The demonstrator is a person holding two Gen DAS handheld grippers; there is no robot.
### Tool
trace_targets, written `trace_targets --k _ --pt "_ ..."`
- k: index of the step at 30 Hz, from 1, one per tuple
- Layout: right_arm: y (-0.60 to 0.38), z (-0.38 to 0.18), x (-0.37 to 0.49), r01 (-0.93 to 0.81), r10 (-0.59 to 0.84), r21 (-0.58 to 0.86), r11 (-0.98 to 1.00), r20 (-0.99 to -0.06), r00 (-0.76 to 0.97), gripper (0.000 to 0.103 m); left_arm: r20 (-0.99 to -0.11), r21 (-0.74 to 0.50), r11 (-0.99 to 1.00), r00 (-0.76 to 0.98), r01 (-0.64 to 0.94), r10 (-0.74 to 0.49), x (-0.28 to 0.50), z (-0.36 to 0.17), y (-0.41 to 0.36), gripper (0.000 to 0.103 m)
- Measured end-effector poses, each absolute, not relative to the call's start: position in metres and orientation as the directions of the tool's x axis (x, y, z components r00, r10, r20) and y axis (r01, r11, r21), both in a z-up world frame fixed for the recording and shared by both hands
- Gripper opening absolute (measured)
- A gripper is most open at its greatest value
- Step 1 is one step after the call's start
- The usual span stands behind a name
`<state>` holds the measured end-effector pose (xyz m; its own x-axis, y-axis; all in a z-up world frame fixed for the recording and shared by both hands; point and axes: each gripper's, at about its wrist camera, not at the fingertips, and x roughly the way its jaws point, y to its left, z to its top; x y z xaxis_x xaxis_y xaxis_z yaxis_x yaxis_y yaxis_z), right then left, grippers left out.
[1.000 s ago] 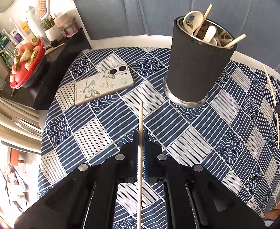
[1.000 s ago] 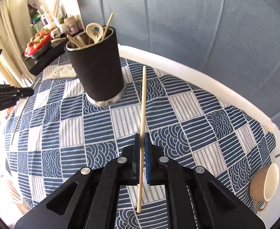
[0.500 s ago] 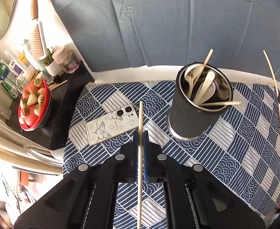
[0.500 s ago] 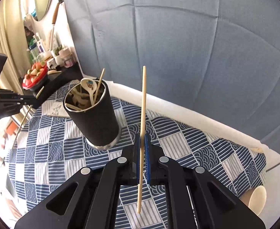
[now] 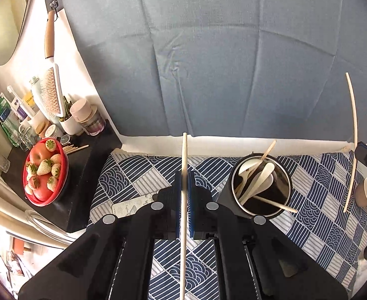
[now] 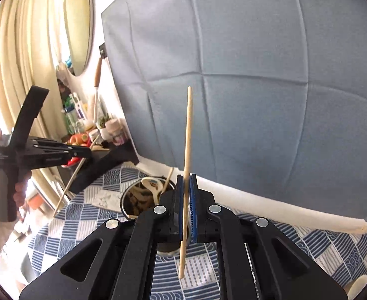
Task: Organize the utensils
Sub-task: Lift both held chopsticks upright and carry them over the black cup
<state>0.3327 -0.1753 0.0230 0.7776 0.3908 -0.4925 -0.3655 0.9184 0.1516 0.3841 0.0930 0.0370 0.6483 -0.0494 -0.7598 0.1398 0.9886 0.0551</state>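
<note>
Left gripper (image 5: 184, 175) clenched chopstick (image 5: 183, 215) upright; right gripper (image 6: 186, 192) pinched second chopstick (image 6: 186, 170) likewise, holder (image 5: 259, 187) below fingers, likely for end-first drop.

Both cameras look down from high up. The left one sees the black cup (image 5: 258, 187) at 3 o'clock; the right one sees it (image 6: 145, 200) close below.

So the utensil holder (image 5: 259, 187) sits on the tabletop (image 5: 138, 182), spoons (image 5: 256, 180) inside it. A phone (image 5: 130, 206) lies to its left and a cup (image 5: 366, 195) off to its right. Further left, a side shelf (image 5: 83, 165) carries a fruit bowl (image 5: 44, 172), with jars (image 5: 88, 120) behind it.
</note>
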Motion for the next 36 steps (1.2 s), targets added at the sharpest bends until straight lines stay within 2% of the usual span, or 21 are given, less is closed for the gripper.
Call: trace_targets --k 8,15,19,28,36 --pt "-0.154 0.030 0.353 -0.432 0.467 0.181 0.883 -0.418 0.779 0.005 -0.703 0.002 0.978 0.696 0.207 -0.146 0.399 0.050 0.082 0.005" --pt "-0.145 0.021 0.376 -0.471 0.509 0.195 0.860 -0.394 0.765 0.005 -0.603 -0.020 0.971 0.772 0.238 -0.201 0.406 0.068 0.072 0.005" --pt "-0.144 0.018 0.387 -0.482 0.534 0.231 0.845 -0.348 0.770 0.005 -0.550 -0.068 0.958 0.791 0.277 -0.268 0.412 0.075 0.069 0.005" --pt "-0.139 -0.001 0.403 -0.513 0.583 0.285 0.810 -0.291 0.759 0.005 -0.455 -0.137 0.937 0.820 0.320 -0.347 0.422 0.064 0.062 0.005" --pt "-0.140 -0.024 0.403 -0.507 0.597 0.334 0.794 -0.274 0.754 0.005 -0.466 -0.058 0.934 0.817 0.354 -0.338 0.425 0.045 0.038 0.005"
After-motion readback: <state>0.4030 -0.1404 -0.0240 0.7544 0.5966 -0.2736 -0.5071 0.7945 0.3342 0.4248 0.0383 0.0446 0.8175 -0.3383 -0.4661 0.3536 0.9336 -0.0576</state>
